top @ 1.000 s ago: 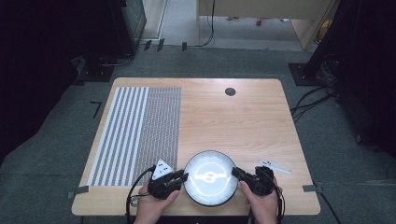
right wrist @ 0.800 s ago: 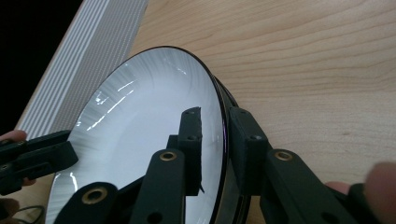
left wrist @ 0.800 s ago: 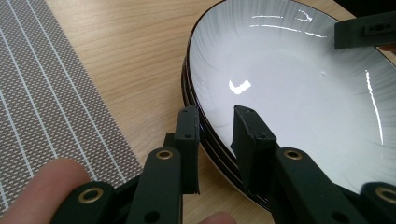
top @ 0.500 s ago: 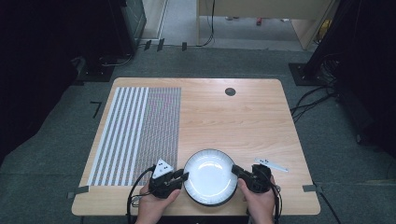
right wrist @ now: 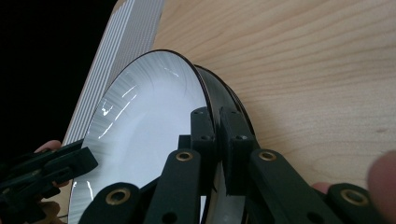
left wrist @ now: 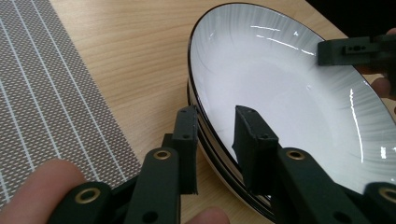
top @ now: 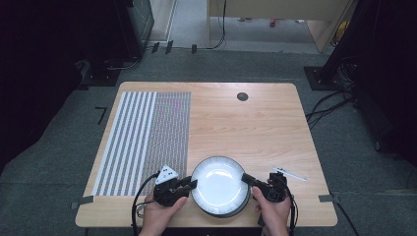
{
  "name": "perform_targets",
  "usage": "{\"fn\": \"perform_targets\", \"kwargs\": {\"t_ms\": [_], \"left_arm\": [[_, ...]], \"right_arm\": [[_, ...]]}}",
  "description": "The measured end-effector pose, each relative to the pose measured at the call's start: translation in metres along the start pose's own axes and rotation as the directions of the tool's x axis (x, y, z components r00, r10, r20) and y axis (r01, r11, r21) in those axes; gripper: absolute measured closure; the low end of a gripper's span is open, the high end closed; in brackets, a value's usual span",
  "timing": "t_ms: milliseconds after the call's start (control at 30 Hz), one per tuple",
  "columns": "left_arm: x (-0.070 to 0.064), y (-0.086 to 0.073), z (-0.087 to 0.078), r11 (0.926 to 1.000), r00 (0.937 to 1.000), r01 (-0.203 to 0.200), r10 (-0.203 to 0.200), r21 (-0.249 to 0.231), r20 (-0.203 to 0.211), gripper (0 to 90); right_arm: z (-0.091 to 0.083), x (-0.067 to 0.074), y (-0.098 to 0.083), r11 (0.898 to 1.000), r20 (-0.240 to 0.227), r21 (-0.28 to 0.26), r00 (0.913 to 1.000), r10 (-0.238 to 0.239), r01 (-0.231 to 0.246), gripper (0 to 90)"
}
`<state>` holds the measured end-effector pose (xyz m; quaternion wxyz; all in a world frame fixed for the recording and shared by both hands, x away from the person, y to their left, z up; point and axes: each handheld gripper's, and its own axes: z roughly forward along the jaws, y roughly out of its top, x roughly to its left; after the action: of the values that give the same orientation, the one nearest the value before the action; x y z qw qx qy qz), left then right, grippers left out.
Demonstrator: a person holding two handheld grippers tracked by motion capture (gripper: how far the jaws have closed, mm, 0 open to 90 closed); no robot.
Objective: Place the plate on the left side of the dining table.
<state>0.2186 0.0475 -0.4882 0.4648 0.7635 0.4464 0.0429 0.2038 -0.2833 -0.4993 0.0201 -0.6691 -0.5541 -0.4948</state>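
Observation:
A stack of white plates with dark rims [top: 217,183] sits at the table's front edge, between my two hands. My left gripper [top: 193,184] straddles the left rim. In the left gripper view its jaws [left wrist: 215,114] stand one on the top plate's white face [left wrist: 280,84] and one against the outer side of the stacked rims. My right gripper [top: 246,178] is at the opposite rim. In the right gripper view its jaws [right wrist: 216,114] are shut tight on the top plate's thin rim [right wrist: 149,121], with the lower plates behind it.
A grey striped placemat [top: 147,132] covers the left part of the wooden table [top: 255,128]. A thin white pen-like object [top: 289,173] lies just right of my right gripper. A small black disc [top: 242,96] sits at the table's far edge.
The bright pattern reflected in the plate's middle a second ago is gone. Both hands stay at the plate's rim, almost unmoved.

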Motion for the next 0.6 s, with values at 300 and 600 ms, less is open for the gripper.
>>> {"fn": "perform_targets", "kwargs": {"t_ms": [300,600], "left_arm": [[0.006,0.005,-0.008,0.9978,0.9978,0.066,-0.066,-0.012,0.009,77.8],[0.006,0.011,-0.017,0.9981,0.9979,0.057,-0.058,-0.025,-0.028,78.9]], "right_arm": [[-0.005,0.015,-0.001,0.999,-0.016,-0.032,0.9995,-0.026,0.025,85.1],[-0.003,0.026,0.003,0.998,-0.017,-0.038,0.9988,-0.047,0.046,85.0]]}}
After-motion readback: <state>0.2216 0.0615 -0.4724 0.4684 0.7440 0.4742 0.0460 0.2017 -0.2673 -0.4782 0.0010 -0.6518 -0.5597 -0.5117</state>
